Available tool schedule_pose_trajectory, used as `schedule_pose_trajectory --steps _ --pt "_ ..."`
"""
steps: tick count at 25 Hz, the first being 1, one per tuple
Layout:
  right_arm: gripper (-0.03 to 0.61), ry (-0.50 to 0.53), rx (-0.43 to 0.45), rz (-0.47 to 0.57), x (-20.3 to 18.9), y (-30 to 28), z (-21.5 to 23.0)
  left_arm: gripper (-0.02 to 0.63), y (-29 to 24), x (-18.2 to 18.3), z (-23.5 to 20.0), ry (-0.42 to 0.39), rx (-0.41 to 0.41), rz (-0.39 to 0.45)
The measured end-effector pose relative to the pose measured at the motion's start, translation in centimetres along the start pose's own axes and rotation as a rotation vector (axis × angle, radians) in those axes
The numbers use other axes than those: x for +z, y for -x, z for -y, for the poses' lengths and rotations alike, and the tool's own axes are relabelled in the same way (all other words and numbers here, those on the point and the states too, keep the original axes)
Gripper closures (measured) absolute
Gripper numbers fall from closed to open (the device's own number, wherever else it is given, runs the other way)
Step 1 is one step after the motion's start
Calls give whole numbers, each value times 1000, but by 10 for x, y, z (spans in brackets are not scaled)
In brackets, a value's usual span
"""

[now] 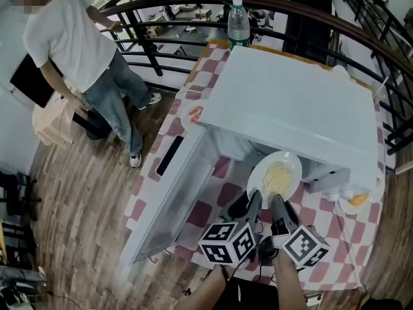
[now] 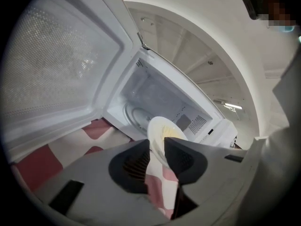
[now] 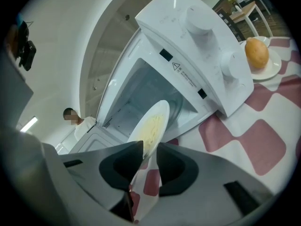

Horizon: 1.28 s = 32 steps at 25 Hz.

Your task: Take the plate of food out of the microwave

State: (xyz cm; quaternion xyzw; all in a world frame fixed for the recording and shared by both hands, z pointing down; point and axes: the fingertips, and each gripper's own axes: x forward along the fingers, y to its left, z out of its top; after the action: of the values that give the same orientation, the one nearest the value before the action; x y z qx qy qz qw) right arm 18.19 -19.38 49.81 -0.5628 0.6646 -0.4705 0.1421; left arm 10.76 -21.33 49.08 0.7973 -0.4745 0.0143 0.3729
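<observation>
Our left gripper (image 2: 156,147) and right gripper (image 3: 149,149) both have their jaws drawn narrow. They pinch the near rim of the plate (image 1: 276,176) of pale food side by side. The plate hangs just outside the open microwave (image 1: 290,102), lower centre of the head view, above the red-checked table (image 1: 342,237). The microwave door (image 1: 171,199) stands open at left. At the top we see a bottle (image 1: 239,21). A person (image 1: 77,37) stands on the wooden floor (image 1: 64,186) at upper left.

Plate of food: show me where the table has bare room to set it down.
Best: the checkered cloth beside the plate, between the open door and the microwave. The front right corner is also bare. Crowded: the bun dish at the microwave's right, the bottle behind it.
</observation>
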Motion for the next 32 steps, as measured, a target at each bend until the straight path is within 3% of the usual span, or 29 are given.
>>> schedule_pose_trajectory --steps 9,32 --pt "488 19 9 -7 -14 15 -13 499 25 -1 -1 2 4 20" --pt "483 1 -41 91 -73 92 -52 500 119 -21 8 -25 -92 -18"
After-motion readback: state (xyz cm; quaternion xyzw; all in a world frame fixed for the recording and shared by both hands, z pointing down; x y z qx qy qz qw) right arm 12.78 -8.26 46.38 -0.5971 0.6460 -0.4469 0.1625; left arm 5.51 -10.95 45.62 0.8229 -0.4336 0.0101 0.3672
